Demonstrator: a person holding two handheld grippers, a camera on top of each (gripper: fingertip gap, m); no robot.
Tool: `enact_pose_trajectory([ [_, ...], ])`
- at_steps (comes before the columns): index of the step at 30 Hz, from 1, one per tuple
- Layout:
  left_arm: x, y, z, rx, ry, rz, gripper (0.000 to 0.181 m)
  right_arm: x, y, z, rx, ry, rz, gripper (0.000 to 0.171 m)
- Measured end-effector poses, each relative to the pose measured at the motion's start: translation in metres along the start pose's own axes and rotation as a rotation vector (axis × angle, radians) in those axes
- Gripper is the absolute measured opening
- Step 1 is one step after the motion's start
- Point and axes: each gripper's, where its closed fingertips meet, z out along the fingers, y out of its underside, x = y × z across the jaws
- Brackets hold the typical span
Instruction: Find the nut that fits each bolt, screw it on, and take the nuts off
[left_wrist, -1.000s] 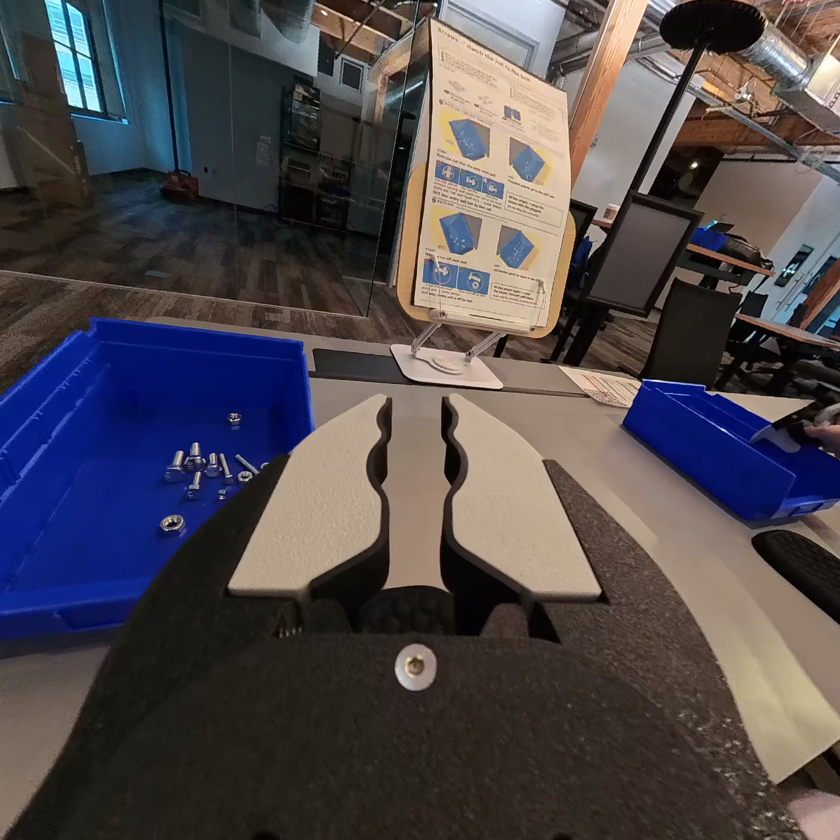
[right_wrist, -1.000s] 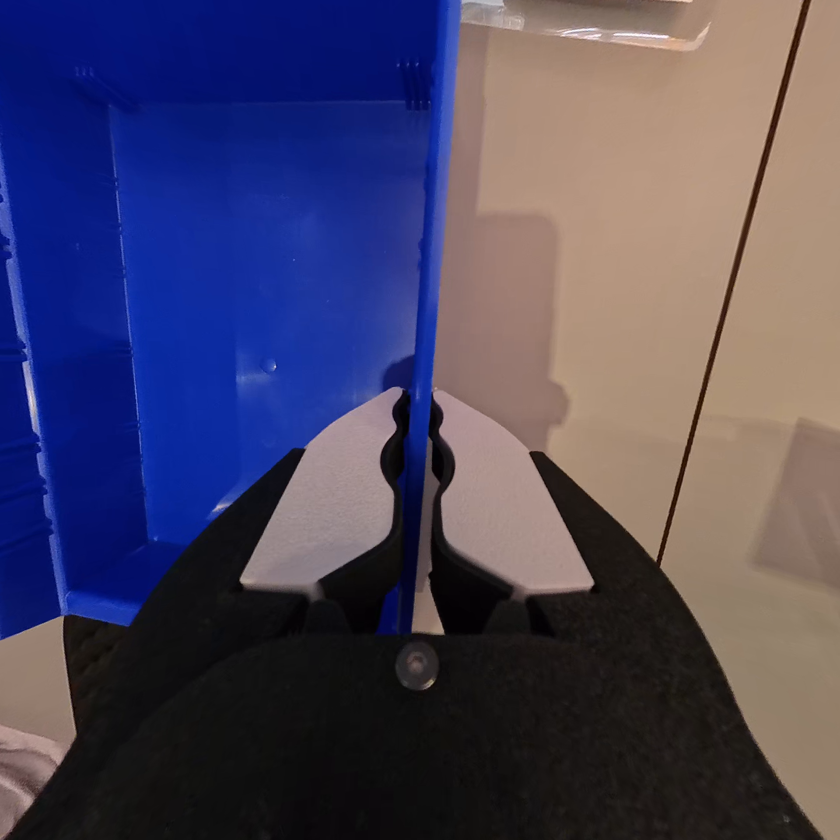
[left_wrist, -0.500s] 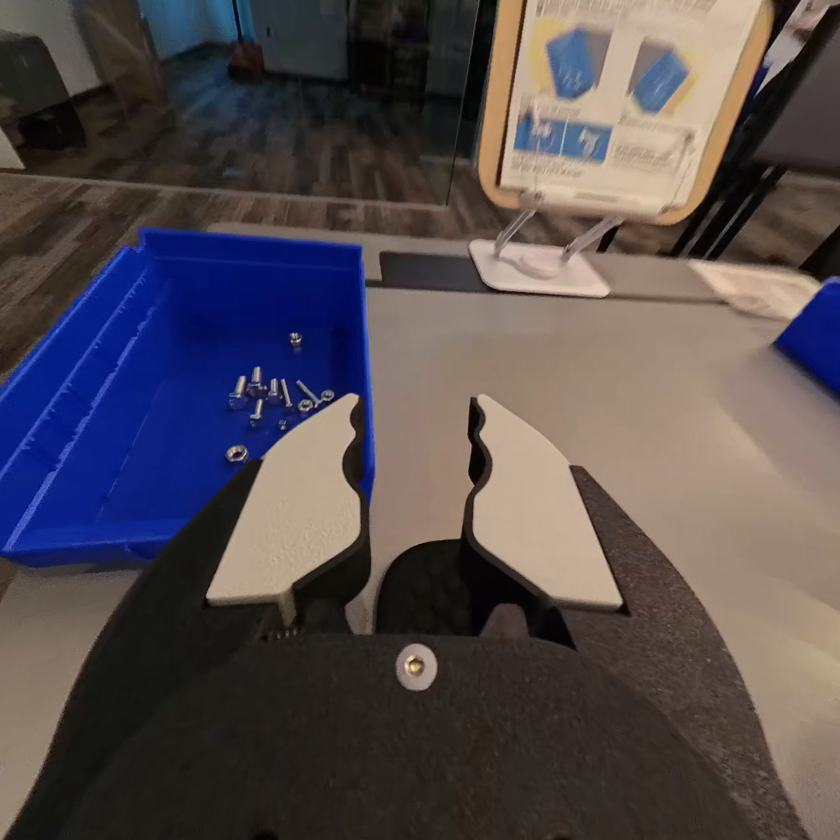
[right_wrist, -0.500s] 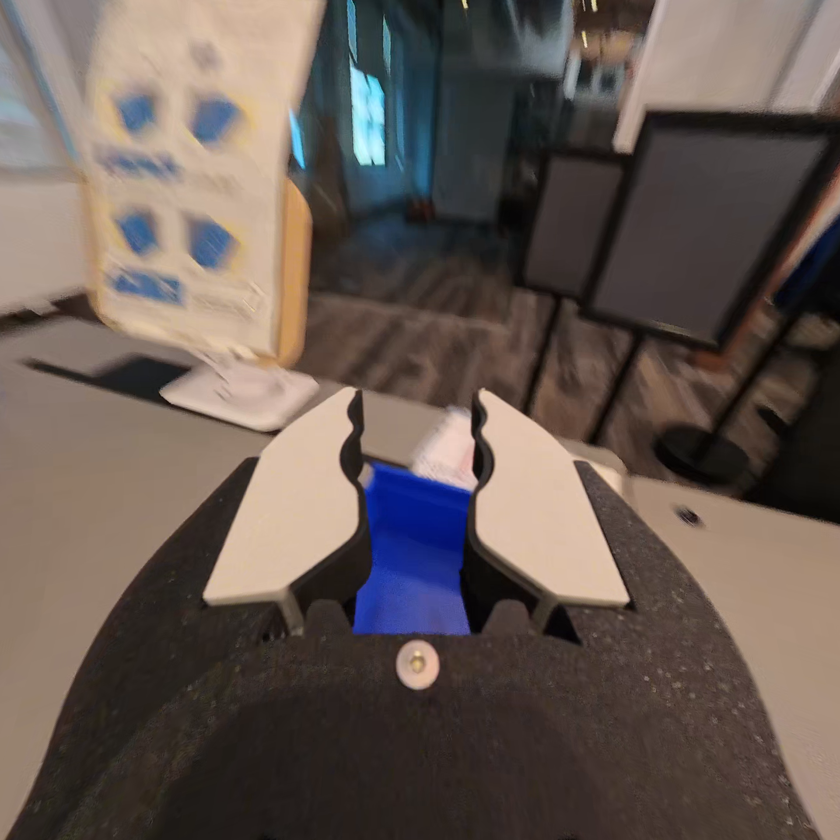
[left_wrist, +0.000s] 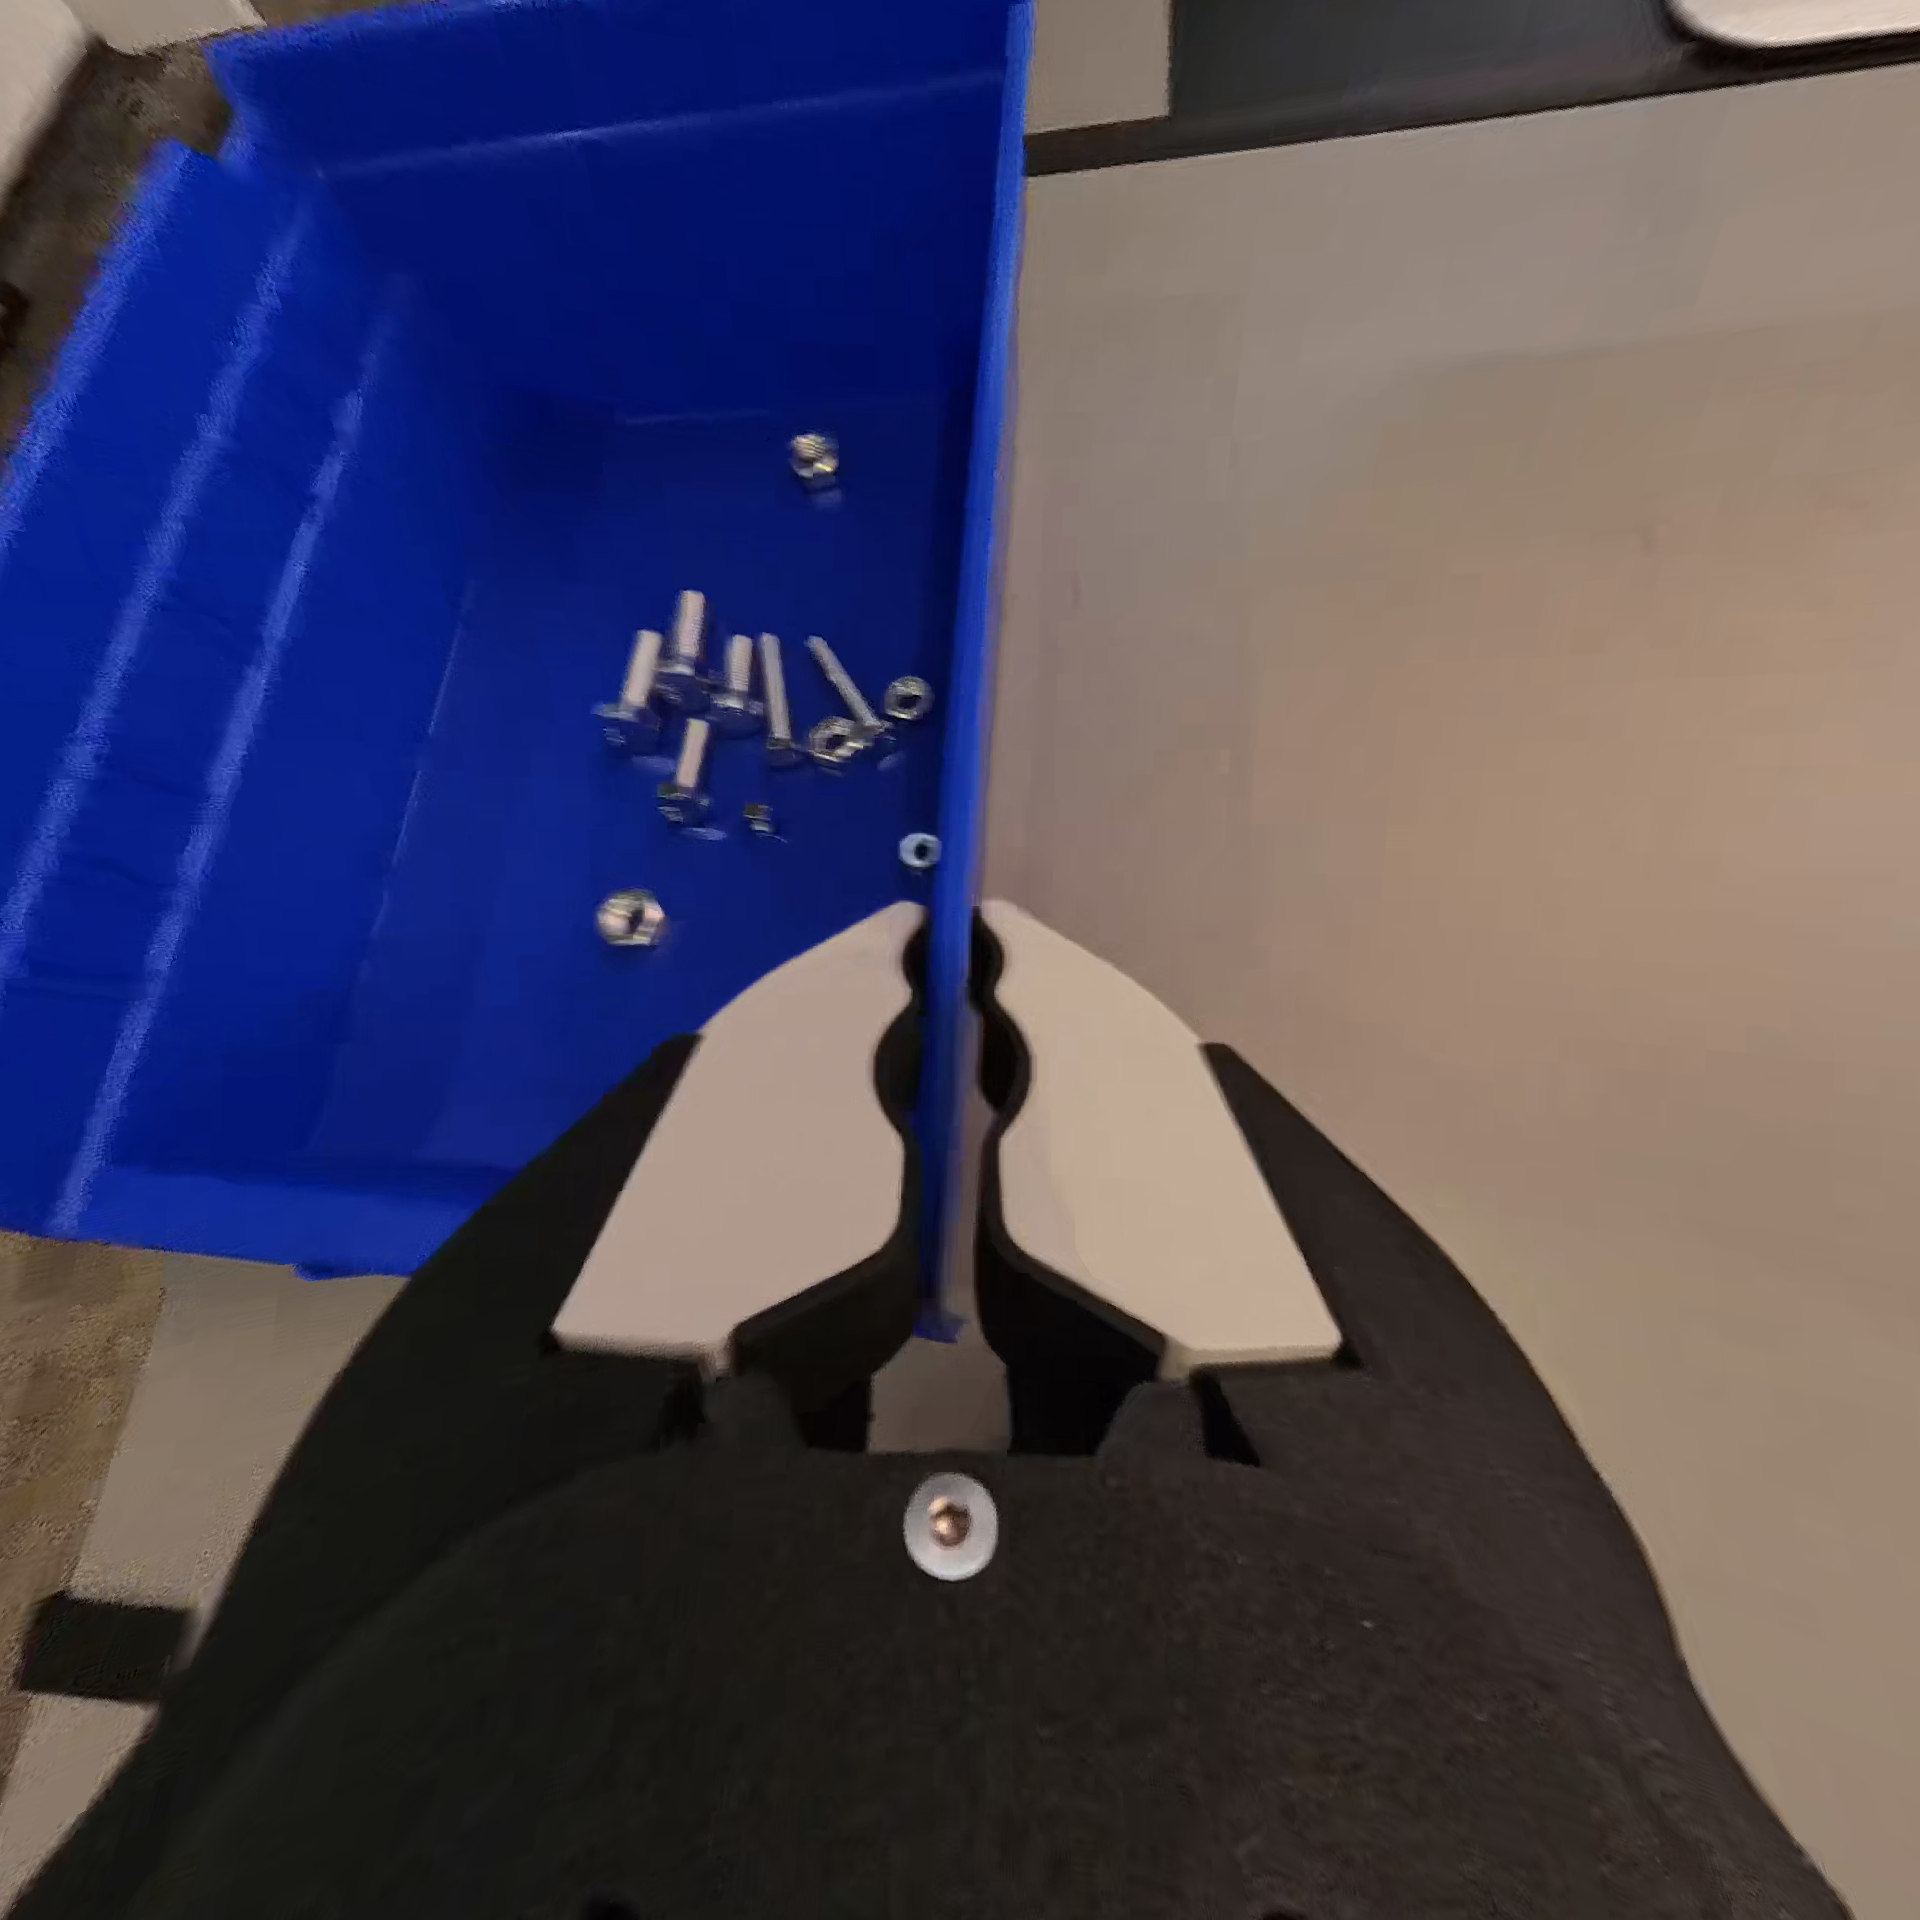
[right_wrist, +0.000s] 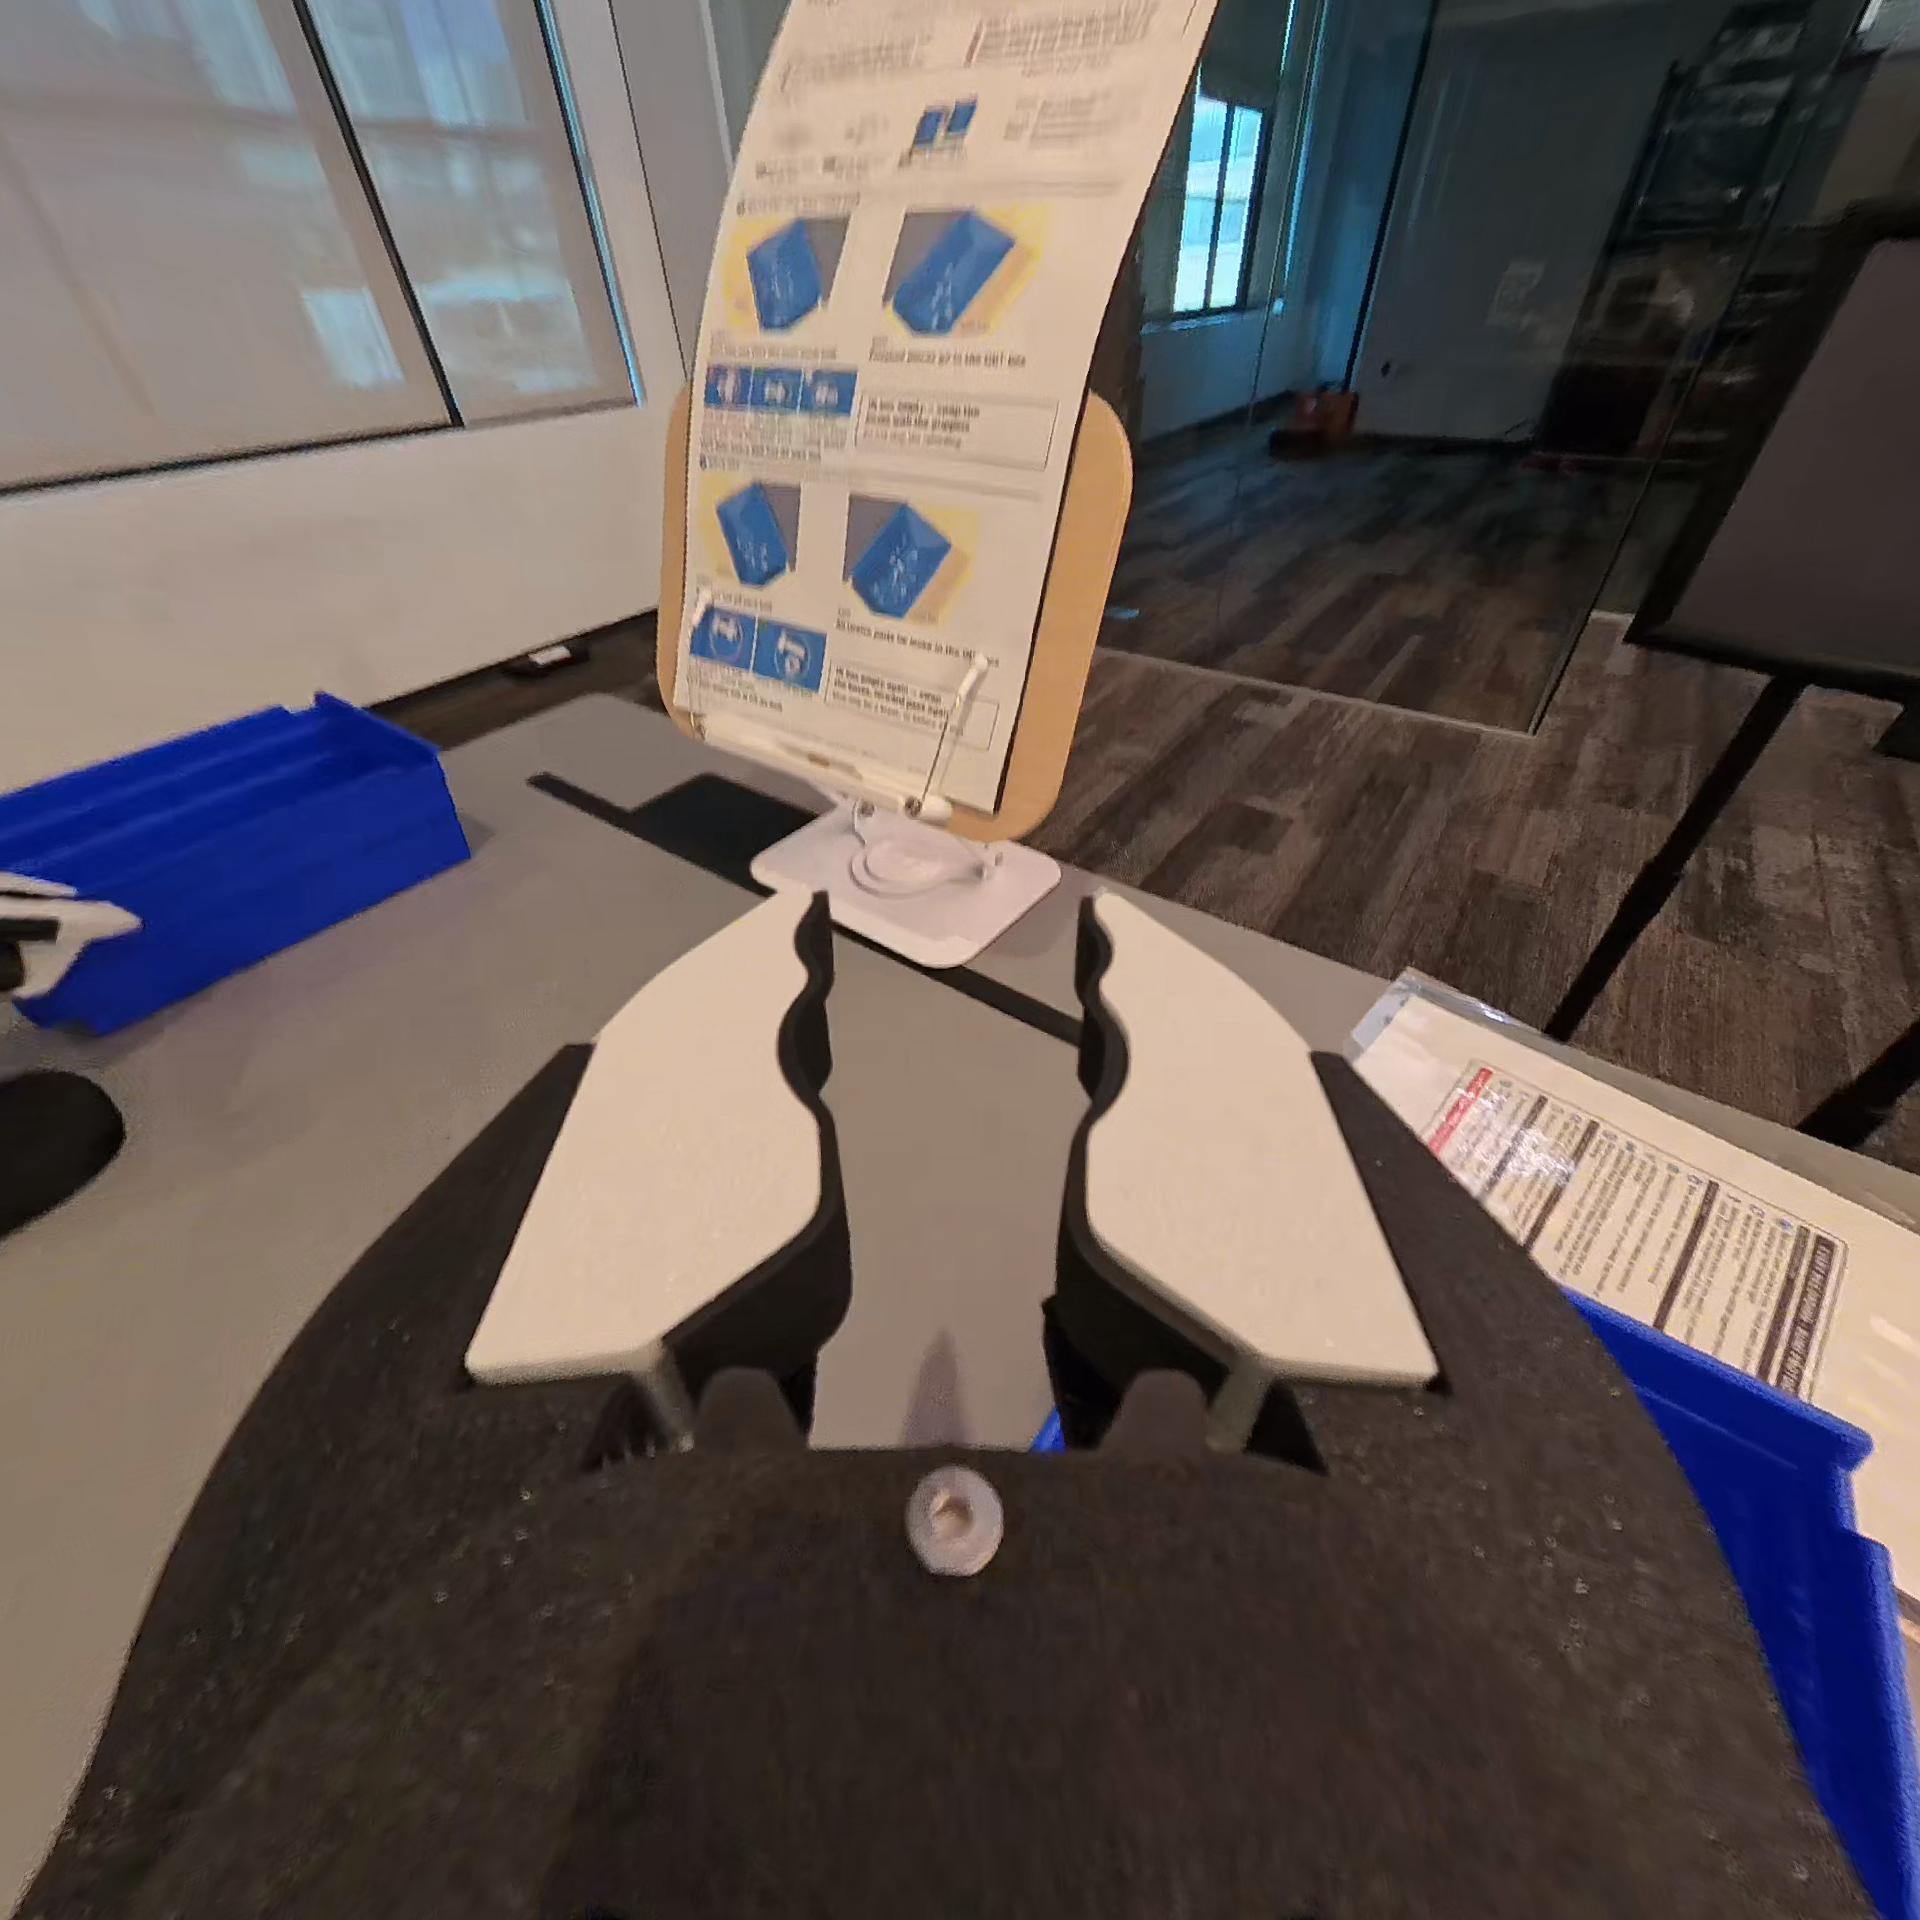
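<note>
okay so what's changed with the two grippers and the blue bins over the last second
The left gripper, open over the grey table a second ago, swung down and left and closed on the right wall of the blue plastic bin holding the silver bolts and nuts. The right gripper let go of the wall of the other blue bin, lifted away and now stands open. The bolts and nuts lie as before.

The bin (left_wrist: 312, 727) is showing bright blue, the bolts (left_wrist: 717, 686) and nuts (left_wrist: 629, 920) inside are shining silver. The gripper fingers (right_wrist: 1226, 1143) are looking light grey on black foam. The table (right_wrist: 312, 1091) is appearing plain grey.
</note>
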Motion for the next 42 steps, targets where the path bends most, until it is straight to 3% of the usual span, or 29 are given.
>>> enact_pose_trajectory([
  [19, 0.069, -0.009, -0.007, 0.032, 0.080, 0.146, 0.005, -0.003, 0.009, 0.004, -0.019, -0.033, 0.013, 0.044],
  [34, 0.077, -0.007, -0.012, 0.059, 0.137, 0.170, 0.006, 0.005, 0.025, 0.020, -0.074, -0.009, 0.025, 0.043],
  [37, 0.071, -0.029, -0.035, 0.145, 0.202, 0.081, 0.023, 0.007, 0.030, 0.023, -0.086, -0.005, 0.039, 0.043],
  [42, 0.010, -0.078, -0.091, 0.337, 0.195, -0.082, 0.039, 0.010, 0.033, 0.027, -0.094, 0.005, 0.041, 0.042],
])
